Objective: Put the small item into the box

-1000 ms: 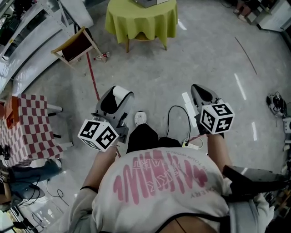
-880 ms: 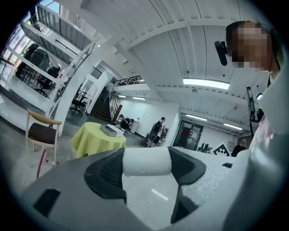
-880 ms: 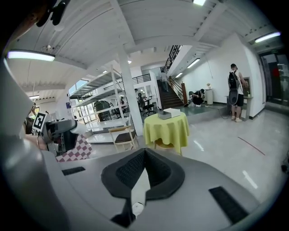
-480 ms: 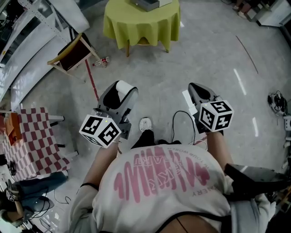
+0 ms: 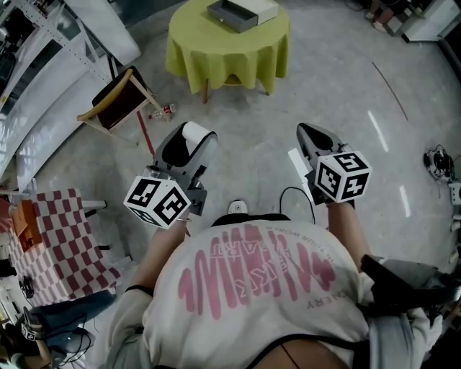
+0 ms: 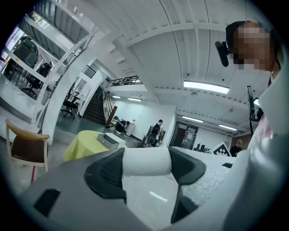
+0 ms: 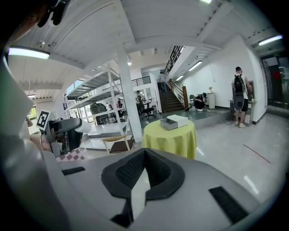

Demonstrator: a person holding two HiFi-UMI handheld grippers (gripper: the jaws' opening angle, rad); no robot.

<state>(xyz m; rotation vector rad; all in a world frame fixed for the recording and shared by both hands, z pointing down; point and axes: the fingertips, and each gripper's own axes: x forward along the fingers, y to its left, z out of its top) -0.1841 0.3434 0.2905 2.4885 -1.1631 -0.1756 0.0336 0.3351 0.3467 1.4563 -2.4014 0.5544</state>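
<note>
- A person's left gripper (image 5: 186, 141) grips a small white item (image 6: 146, 161) between its jaws, above the floor.
- The right gripper (image 7: 142, 168) is closed and empty.
- The box (image 5: 242, 12) sits midway between the side edges of a yellow-green table (image 5: 216, 54), well apart from both grippers.

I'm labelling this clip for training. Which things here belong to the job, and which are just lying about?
Job:
- white small item, clamped in the left gripper
- box
- yellow table under it

Lying about:
- wooden chair
- checked table
- bottle on the floor
- right gripper, shut and empty
</note>
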